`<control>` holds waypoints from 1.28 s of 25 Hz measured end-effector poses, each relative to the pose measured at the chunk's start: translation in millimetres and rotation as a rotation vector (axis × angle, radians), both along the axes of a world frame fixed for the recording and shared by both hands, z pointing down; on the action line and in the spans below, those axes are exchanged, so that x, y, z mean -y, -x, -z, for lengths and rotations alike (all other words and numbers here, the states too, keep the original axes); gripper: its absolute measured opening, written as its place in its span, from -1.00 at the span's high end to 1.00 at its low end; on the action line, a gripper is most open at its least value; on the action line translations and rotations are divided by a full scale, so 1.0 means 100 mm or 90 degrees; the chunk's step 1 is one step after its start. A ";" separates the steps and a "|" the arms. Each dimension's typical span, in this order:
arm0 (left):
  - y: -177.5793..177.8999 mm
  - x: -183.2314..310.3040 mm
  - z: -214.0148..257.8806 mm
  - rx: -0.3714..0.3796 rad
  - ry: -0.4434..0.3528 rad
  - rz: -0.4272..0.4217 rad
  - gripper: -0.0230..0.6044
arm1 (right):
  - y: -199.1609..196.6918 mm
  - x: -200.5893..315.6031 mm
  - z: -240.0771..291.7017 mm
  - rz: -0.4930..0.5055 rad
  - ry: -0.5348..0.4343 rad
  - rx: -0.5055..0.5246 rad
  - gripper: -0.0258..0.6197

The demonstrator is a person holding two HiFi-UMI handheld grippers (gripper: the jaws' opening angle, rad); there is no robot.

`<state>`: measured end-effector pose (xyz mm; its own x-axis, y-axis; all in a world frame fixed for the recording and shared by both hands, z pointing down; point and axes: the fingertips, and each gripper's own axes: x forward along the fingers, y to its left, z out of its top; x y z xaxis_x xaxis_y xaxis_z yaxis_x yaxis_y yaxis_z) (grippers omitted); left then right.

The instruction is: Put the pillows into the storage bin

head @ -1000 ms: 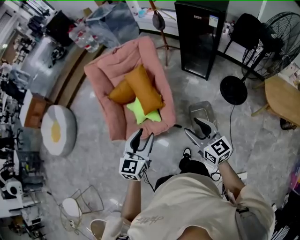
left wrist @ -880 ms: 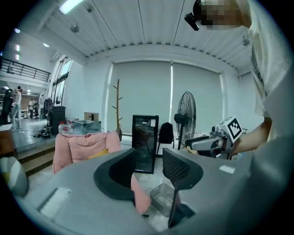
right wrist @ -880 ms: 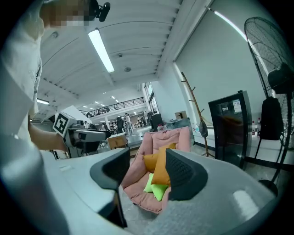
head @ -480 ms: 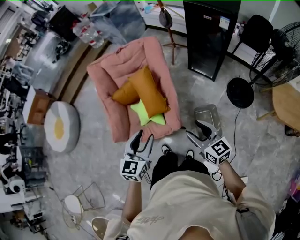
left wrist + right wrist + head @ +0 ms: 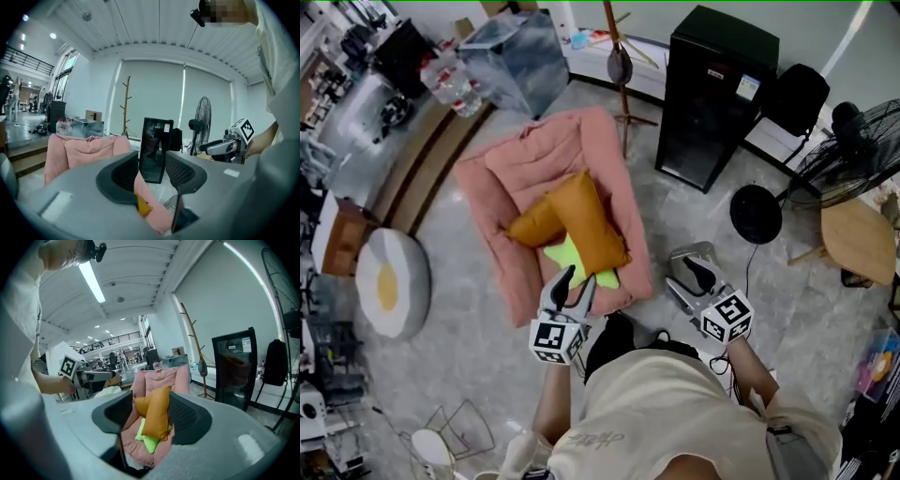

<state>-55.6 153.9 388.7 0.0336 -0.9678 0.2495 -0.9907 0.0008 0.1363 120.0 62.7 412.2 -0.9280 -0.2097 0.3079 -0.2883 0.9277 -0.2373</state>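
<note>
The person has stepped nearer. The left gripper (image 5: 571,279), jaws apart and empty, is closest to the long orange fabric pillow (image 5: 586,220), which lies lengthwise ahead. The right gripper (image 5: 683,272) is likewise released.

I'm seeing a tall black glass-door cabinet (image 5: 712,94) standing on grey marbled floor (image 5: 478,319), a black pedestal fan (image 5: 848,159) and, probably, a round wooden table (image 5: 855,239) sitting nearby.

Bright, even overhead light from a ceiling strip lamp (image 5: 92,282) leaves soft shadows, while both gripper views bend strongly at dark rounded edges, with nearby surfaces perhaps slightly soft.
</note>
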 end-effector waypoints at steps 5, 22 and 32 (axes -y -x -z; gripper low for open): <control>0.62 0.31 0.04 -0.004 -0.014 -0.024 0.29 | 0.62 0.22 0.06 -0.016 -0.008 -0.012 0.18; 1.59 0.78 -0.25 -0.024 0.010 -0.051 0.29 | 1.70 0.52 -0.19 0.041 -0.036 -0.108 0.18; 1.49 0.92 -0.33 -0.034 0.054 0.021 0.29 | 2.09 1.17 -0.58 0.121 -0.001 -0.122 0.18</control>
<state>-204.4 61.9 421.9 0.0170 -0.9443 0.3288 -0.9813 0.0473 0.1865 -88.9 -54.2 469.9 -0.8754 -0.0376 0.4820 -0.1481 0.9699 -0.1932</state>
